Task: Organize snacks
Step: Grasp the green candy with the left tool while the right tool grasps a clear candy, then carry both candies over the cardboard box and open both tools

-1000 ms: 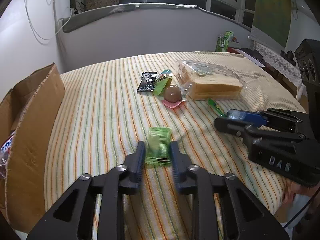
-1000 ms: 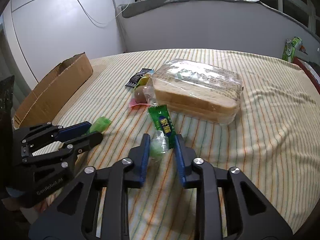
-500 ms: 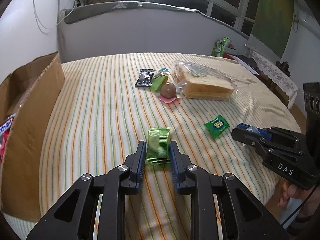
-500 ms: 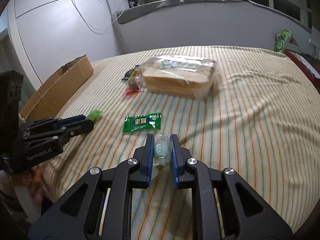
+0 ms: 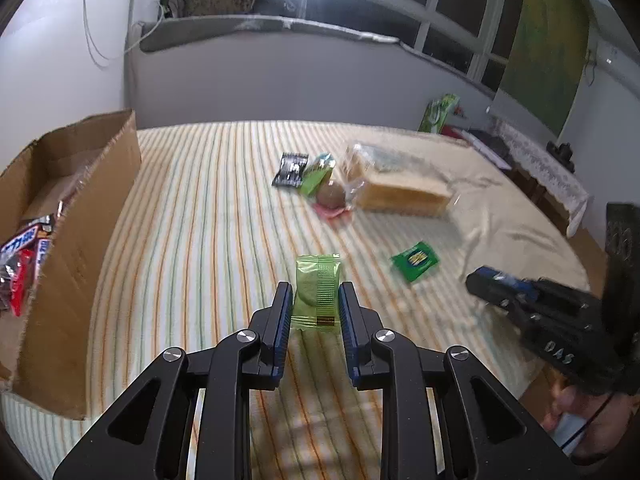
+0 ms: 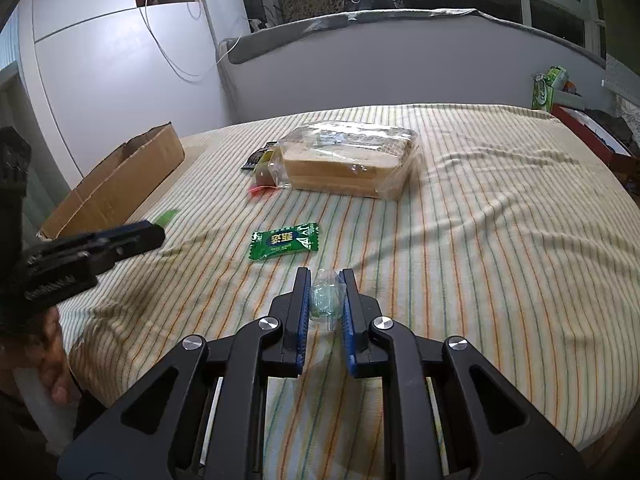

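Observation:
My left gripper [image 5: 315,296] is shut on a light green snack packet [image 5: 317,292] and holds it above the striped tablecloth [image 5: 200,220]. My right gripper [image 6: 326,294] is shut on a small clear-wrapped candy [image 6: 326,298], also lifted off the cloth. A dark green candy packet [image 6: 285,241] lies flat ahead of the right gripper and shows in the left wrist view [image 5: 415,261]. The cardboard box [image 5: 76,240] at the left holds several wrapped bars [image 5: 22,252]. The right gripper shows at the right of the left wrist view [image 5: 480,280].
A bagged loaf of sliced bread [image 6: 348,166] lies mid-table. Beside it sit a black sachet [image 5: 291,169], a green packet [image 5: 316,174] and a brown round snack on pink wrapper [image 5: 331,196]. A green carton [image 6: 546,88] stands at the far right. The table edge is close in front.
Both grippers have risen and pulled back from the table with their snacks. The dark green candy packet, earlier touching the right gripper's candy, now lies alone on the cloth.

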`<control>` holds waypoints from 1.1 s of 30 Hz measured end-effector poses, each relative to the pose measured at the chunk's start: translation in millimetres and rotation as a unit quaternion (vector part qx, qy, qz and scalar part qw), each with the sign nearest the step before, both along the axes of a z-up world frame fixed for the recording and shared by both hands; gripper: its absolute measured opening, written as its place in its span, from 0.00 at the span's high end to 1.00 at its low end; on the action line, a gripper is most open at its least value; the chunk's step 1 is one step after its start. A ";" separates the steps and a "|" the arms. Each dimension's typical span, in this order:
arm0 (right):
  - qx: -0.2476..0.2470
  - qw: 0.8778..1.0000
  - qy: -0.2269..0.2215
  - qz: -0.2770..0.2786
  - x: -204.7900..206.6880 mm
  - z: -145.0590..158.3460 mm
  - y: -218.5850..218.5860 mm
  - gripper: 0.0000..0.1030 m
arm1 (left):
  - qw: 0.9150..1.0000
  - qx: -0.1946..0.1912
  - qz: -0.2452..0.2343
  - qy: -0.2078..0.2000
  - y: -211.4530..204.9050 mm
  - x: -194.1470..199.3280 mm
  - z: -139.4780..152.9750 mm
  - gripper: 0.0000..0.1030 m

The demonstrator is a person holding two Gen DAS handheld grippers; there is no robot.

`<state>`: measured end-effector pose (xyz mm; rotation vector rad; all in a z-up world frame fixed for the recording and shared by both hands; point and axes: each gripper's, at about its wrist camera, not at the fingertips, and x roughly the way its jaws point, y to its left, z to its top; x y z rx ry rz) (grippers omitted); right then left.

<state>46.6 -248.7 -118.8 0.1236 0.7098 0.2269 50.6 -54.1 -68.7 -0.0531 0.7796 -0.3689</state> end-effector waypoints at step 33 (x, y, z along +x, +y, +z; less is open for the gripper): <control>-0.098 0.986 -0.096 0.090 -8.8 110.8 154.9 0.86 | 0.984 -0.069 0.086 -0.143 139.7 -54.2 95.9 0.79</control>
